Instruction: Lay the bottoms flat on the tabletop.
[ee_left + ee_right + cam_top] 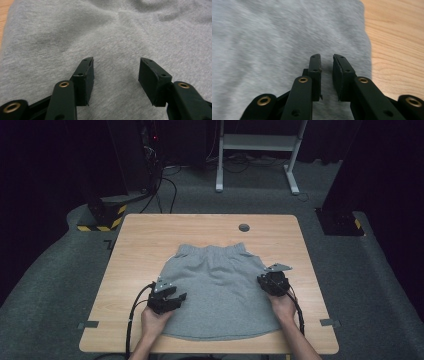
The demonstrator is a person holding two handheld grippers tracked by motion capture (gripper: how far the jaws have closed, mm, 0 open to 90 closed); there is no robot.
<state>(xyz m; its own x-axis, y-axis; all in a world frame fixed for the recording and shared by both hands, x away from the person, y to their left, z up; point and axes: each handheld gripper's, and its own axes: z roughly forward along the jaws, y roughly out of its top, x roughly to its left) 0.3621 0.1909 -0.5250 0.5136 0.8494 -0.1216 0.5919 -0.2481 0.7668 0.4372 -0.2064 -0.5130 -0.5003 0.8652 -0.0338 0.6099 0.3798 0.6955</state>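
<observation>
A grey garment with an elastic waistband (220, 290) lies flat on the wooden table (150, 235), waistband at the far side. My left gripper (181, 298) rests over its left edge; in the left gripper view its jaws (116, 67) stand wide open just above the grey cloth (100, 30), nothing between them. My right gripper (266, 281) sits at the garment's right edge; in the right gripper view (327, 62) its jaws leave only a narrow gap, with no cloth in it, over the grey fabric (274, 37) beside bare wood (397, 37).
A round cable hole (244, 227) sits near the table's far edge. Small tape marks (87, 324) lie at the front corners. Beyond the table stand a white desk frame (257, 150) and a black base with yellow-black stripes (102, 217) on grey carpet.
</observation>
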